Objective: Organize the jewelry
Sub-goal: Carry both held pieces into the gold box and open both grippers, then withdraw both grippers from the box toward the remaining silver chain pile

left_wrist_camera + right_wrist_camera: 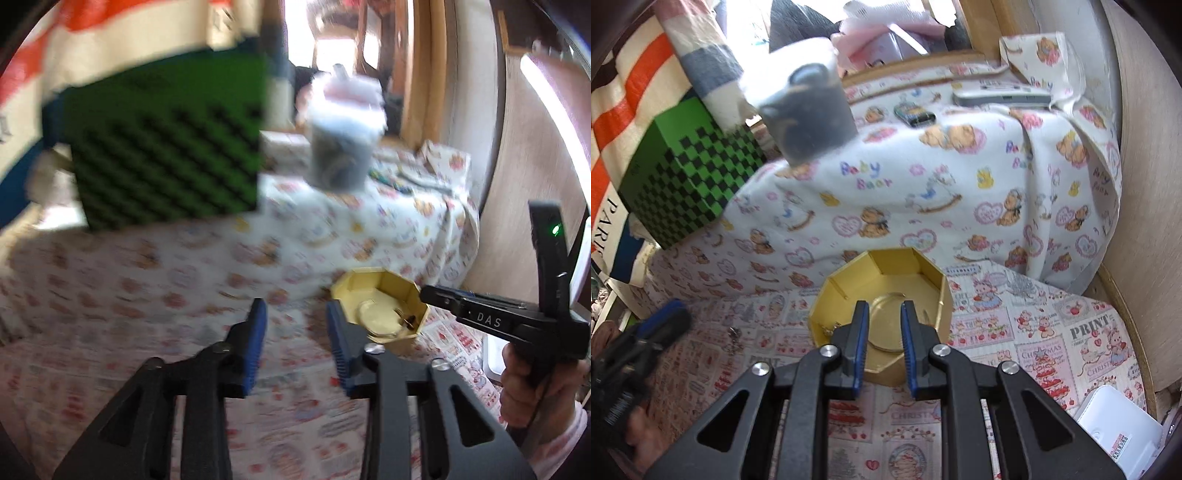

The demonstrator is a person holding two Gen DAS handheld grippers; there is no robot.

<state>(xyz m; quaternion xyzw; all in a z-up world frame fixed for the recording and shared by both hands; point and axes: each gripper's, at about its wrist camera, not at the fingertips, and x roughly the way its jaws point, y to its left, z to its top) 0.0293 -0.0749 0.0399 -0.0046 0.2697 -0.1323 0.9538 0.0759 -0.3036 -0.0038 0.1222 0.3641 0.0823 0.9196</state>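
Note:
A gold octagonal box (886, 273) stands open on the printed tablecloth (1034, 332). My right gripper (884, 339) hovers over the box's near rim, its blue pads (862, 339) a narrow gap apart with nothing between them. A small gold piece (404, 321) lies inside the gold box (373, 291). In the left wrist view my left gripper (297, 332) is open and empty, just left of the box, and the right gripper (428, 293) reaches over the box from the right. A small silver piece (733, 338) lies on the cloth left of the box, near the blurred left gripper (670, 317).
A green and black checkered box (683, 177) sits at the back left. A clear lidded jar (809, 110) of dark items stands on a raised ledge draped in a bear-print cloth (923, 177). A white box (1119, 435) lies at the near right, by a curved wooden wall (1145, 221).

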